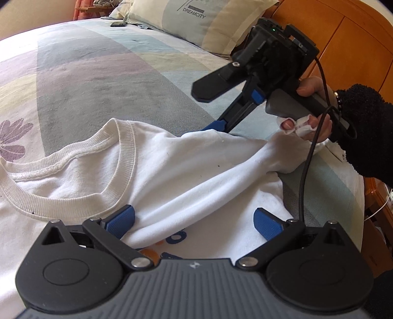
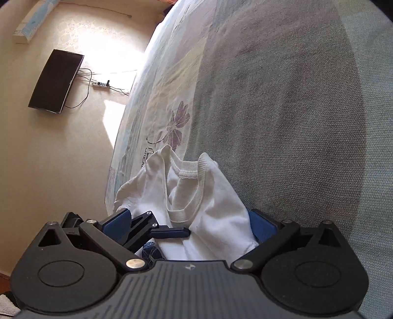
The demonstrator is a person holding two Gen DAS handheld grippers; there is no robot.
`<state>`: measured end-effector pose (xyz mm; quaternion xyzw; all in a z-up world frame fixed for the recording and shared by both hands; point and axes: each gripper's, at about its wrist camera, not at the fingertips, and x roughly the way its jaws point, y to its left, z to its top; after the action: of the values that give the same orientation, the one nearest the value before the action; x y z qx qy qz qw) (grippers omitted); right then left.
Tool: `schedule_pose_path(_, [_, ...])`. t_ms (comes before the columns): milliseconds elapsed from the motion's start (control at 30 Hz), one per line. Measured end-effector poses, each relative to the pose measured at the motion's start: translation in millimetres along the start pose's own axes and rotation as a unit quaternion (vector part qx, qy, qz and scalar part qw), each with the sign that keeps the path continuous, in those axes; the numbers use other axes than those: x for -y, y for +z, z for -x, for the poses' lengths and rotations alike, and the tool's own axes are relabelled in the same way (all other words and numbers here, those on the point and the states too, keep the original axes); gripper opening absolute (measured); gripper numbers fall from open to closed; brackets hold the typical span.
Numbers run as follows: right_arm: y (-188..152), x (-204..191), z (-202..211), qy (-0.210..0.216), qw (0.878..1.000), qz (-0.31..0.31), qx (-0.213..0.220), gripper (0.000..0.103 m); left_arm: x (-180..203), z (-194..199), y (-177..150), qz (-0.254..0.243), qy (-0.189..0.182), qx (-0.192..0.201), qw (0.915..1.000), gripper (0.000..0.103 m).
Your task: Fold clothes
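Observation:
A white T-shirt (image 1: pixel 172 166) with a ribbed collar (image 1: pixel 122 159) and a blue and orange print lies on the bed. My left gripper (image 1: pixel 195 220) is open, its blue pads standing on either side of a raised fold of the sleeve. A hand (image 1: pixel 316 122) holds my right gripper (image 1: pixel 216 115) at the shirt's far edge, where the fabric rises toward it. In the right wrist view the right gripper (image 2: pixel 190 224) is open with bunched T-shirt (image 2: pixel 216 208) between its fingers. One finger of the left gripper (image 2: pixel 172 232) shows just left of the cloth.
The bed sheet (image 1: pixel 98 81) has grey, blue and lilac patches with flower prints. A pillow (image 1: pixel 196 22) and a wooden headboard (image 1: pixel 348 41) lie beyond. A small dark object (image 1: pixel 118 24) rests near the pillow. On the floor are a dark flat screen (image 2: pixel 56 81) and a power strip (image 2: pixel 100 84).

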<state>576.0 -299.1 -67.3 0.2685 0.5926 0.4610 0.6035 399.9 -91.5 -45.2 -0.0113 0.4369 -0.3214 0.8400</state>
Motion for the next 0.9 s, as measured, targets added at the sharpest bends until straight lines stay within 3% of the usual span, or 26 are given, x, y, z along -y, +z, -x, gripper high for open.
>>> schedule_pose_path(133, [-13,6,11,0.003,1.000,-0.016,-0.022,0.103,-2,0,-1,0.002,-0.002,0.006,1.0000,0.102])
schedule_pose_path(300, [-6,-4,-1,-0.011,1.000,0.009,-0.001,0.103,-5,1,-2,0.009,-0.006,0.011,0.9999,0.102])
schedule_pose_path(533, [-1,-10,-12,-0.016,0.999,0.049,0.018,0.103,4,6,-1,0.000,0.016,0.000,0.9999,0.102])
schedule_pose_path(600, [-7,-8,-7,-0.021,0.998,0.063,0.023,0.097,7,18,1,0.005,0.030,0.006,0.9995,0.102])
schedule_pose_path(700, [-8,1,2,-0.037,0.997,0.060,0.031,0.076,12,43,0,0.008,0.044,0.028,0.9986,0.102])
schedule_pose_path(800, [-9,3,4,-0.071,0.995,0.060,0.035,0.048,15,69,-5,0.010,0.059,0.054,0.9968,0.102])
schedule_pose_path(867, [-11,0,3,-0.109,0.991,0.067,0.041,0.015,16,82,-12,0.017,0.072,0.064,0.9952,0.102])
schedule_pose_path(900, [-13,-1,2,-0.123,0.989,0.070,0.045,0.011,17,89,-15,0.021,0.079,0.068,0.9943,0.102])
